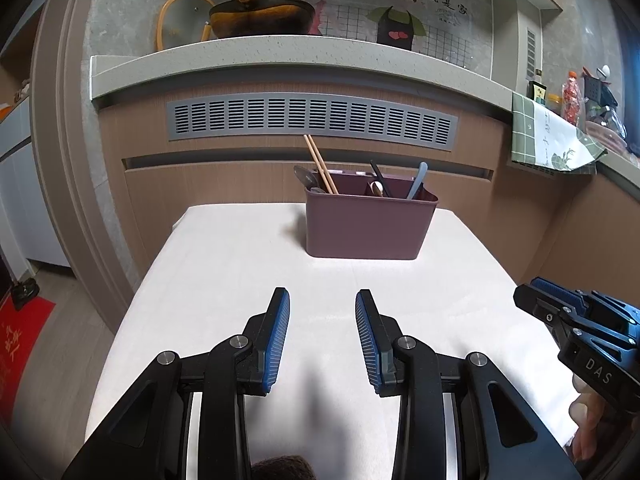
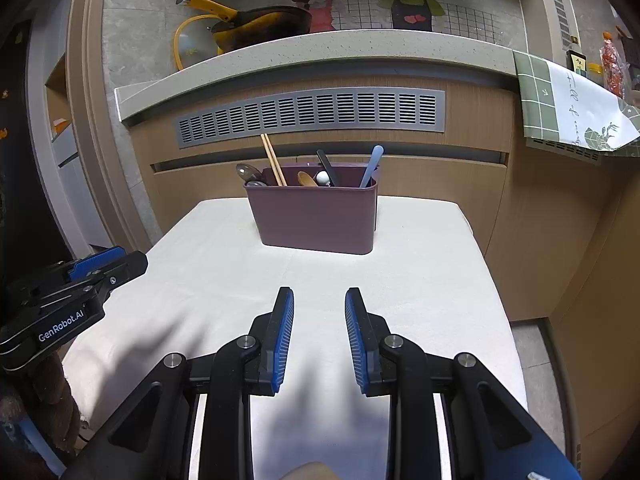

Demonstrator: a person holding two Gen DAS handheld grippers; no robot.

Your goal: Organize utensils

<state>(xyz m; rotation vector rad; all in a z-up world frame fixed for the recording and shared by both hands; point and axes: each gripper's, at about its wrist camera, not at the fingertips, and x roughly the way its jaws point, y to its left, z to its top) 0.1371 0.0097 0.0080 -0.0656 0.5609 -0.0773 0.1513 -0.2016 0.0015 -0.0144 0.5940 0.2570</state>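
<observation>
A mauve utensil holder [image 1: 370,226] [image 2: 316,218] stands at the far end of the white table [image 1: 240,280] [image 2: 420,280]. In it stand wooden chopsticks [image 1: 320,166] [image 2: 273,160], metal spoons [image 1: 306,178] [image 2: 248,174], a black utensil [image 1: 378,178] [image 2: 328,168], a wooden spoon [image 2: 307,179] and a light blue handle [image 1: 418,180] [image 2: 372,166]. My left gripper [image 1: 322,298] is open over the near table with nothing between its fingers. My right gripper [image 2: 319,296] is open and empty too. Each shows from the side in the other's view.
Behind the table runs a wood-panelled counter front with a grey vent grille [image 1: 312,120] [image 2: 312,114] under a pale stone counter. A yellow-handled pan [image 1: 260,16] [image 2: 260,24] sits on top. A green checked cloth [image 1: 552,136] [image 2: 572,108] hangs at the right. A red mat [image 1: 20,340] lies on the floor.
</observation>
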